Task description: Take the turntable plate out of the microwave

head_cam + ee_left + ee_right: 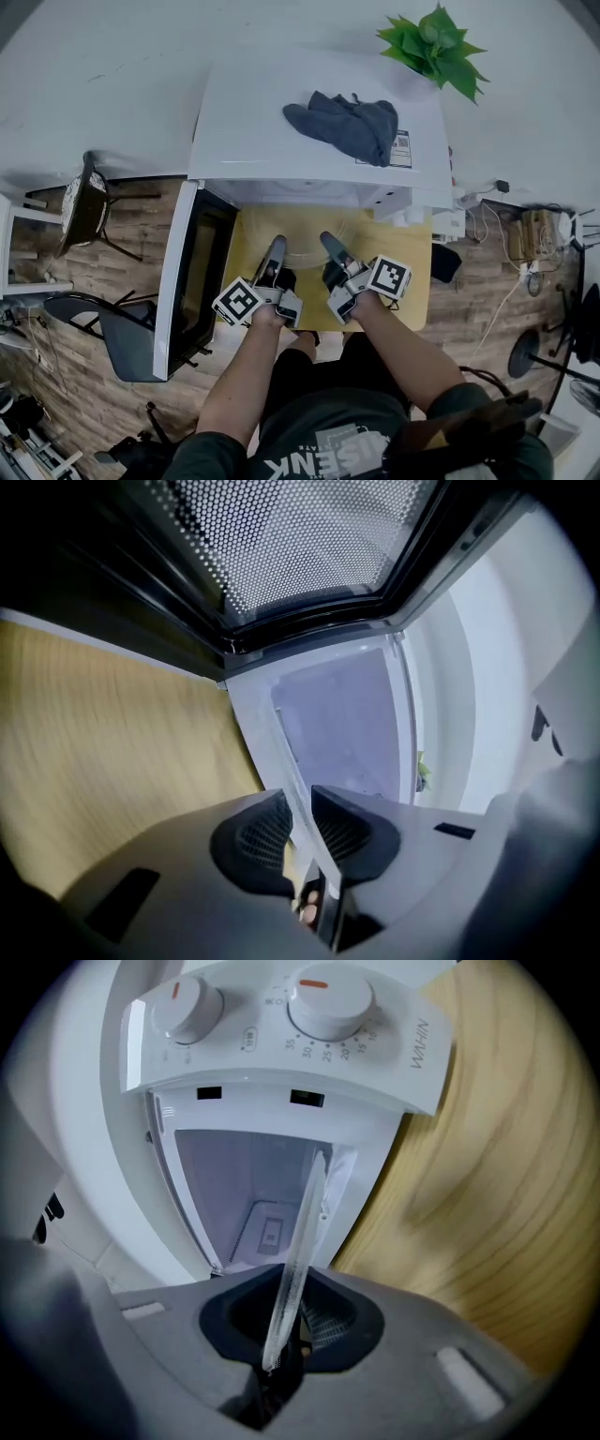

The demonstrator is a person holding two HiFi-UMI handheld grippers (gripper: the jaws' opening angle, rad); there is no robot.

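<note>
The clear glass turntable plate (302, 242) is outside the white microwave (319, 94), held level over the yellow table top between both grippers. My left gripper (275, 251) is shut on the plate's left rim; in the left gripper view the rim (270, 747) runs edge-on between the dark pads (253, 841). My right gripper (331, 248) is shut on the right rim; in the right gripper view the glass edge (306, 1227) passes between its jaws (286, 1326). Behind the plate lies the open microwave cavity (248, 1190).
The microwave door (192, 272) hangs open to the left, its perforated window (309, 536) close above the left gripper. The control panel with two dials (281, 1012) is above the right gripper. A dark cloth (347, 124) and a potted plant (436, 42) sit on the microwave.
</note>
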